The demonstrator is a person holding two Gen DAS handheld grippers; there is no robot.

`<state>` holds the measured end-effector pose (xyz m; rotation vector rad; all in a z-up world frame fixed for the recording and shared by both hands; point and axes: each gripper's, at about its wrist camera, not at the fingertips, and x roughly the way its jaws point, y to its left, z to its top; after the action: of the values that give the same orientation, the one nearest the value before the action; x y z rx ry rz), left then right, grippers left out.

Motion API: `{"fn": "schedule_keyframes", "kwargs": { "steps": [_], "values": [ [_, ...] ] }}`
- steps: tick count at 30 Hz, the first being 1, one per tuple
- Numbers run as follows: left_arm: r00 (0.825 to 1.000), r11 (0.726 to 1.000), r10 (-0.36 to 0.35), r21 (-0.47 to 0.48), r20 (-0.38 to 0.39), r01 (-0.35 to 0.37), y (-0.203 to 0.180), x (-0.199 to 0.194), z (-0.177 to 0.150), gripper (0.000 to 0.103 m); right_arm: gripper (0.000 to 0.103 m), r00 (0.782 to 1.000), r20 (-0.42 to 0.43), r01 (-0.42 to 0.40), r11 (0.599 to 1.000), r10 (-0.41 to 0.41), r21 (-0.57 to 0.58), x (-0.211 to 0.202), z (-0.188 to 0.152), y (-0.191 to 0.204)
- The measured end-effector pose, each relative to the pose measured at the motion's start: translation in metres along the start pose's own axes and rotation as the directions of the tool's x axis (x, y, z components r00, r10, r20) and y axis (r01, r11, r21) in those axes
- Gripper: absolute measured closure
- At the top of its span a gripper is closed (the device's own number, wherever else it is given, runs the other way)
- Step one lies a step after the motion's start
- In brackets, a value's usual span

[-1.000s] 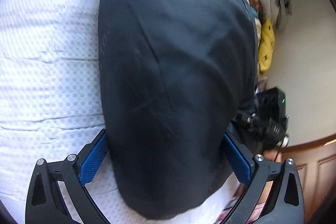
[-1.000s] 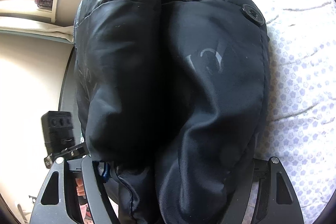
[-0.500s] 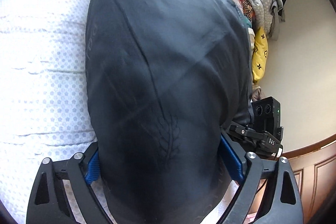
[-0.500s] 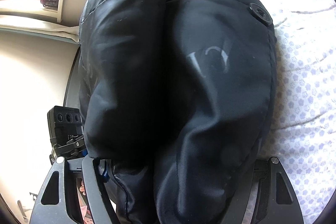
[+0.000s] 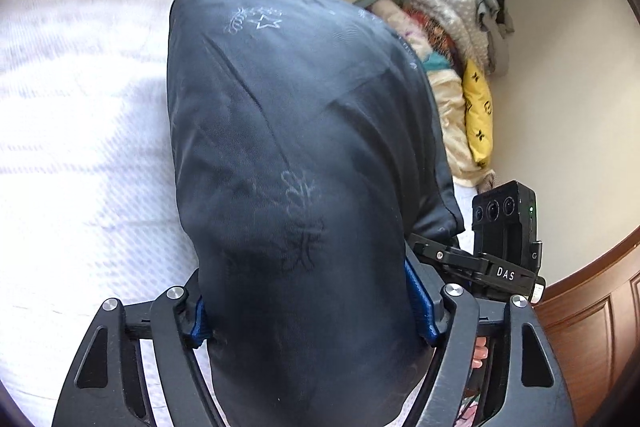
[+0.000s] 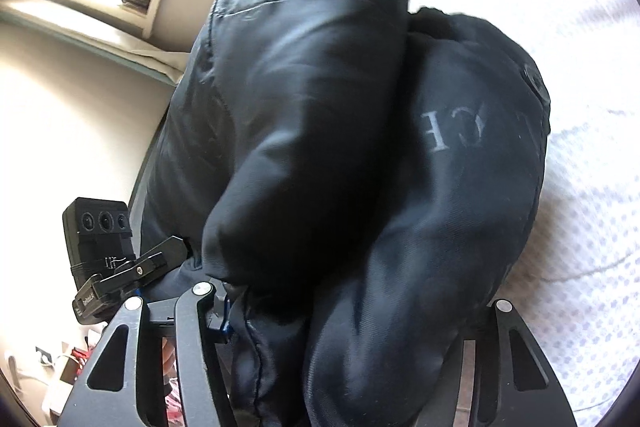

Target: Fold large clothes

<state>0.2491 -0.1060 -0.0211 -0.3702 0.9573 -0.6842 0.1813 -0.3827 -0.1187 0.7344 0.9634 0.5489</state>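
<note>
A: Left wrist view?
B: Left gripper [image 5: 312, 319] is closing, blue pads [image 5: 418, 301] pressed on both sides of the dark padded jacket [image 5: 304, 155] (star print on top). The jacket bulges forward over the white bedspread [image 5: 84, 131]. Clothes pile [image 5: 456, 39] by the wall behind.
A: Right wrist view?
B: Right gripper [image 6: 352, 311] is closing too, clamped on the jacket's bunched folds [image 6: 360, 147]; right pad hidden. The other gripper's camera box [image 6: 98, 235] sits lower left.
</note>
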Motion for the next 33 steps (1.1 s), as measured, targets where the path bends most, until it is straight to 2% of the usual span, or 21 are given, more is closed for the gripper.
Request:
{"fn": "schedule_keyframes", "kwargs": {
  "steps": [8, 16, 26, 33],
  "values": [
    [0.993, 1.0, 0.024, 0.016, 0.114, -0.026, 0.006, -0.054, 0.01, 0.025, 0.046, 0.998, 0.026, -0.061, 0.994, 0.063, -0.087, -0.002, 0.002, 0.042],
    [0.982, 0.997, 0.073, -0.025, 0.175, -0.07, 0.038, -0.103, 0.001, 0.025, 0.046, 0.993, -0.025, -0.121, 0.983, 0.119, -0.138, 0.02, -0.014, 0.079],
    [0.976, 0.982, 0.168, -0.109, 0.141, -0.153, 0.086, -0.121, -0.021, 0.025, 0.046, 0.986, -0.131, -0.122, 0.984, 0.105, -0.127, 0.08, -0.026, 0.097],
    [0.974, 0.969, 0.198, -0.17, 0.108, -0.178, 0.126, -0.121, -0.047, 0.025, 0.047, 0.978, -0.198, -0.083, 0.988, 0.057, -0.129, 0.122, -0.034, 0.098]
  ]
}}
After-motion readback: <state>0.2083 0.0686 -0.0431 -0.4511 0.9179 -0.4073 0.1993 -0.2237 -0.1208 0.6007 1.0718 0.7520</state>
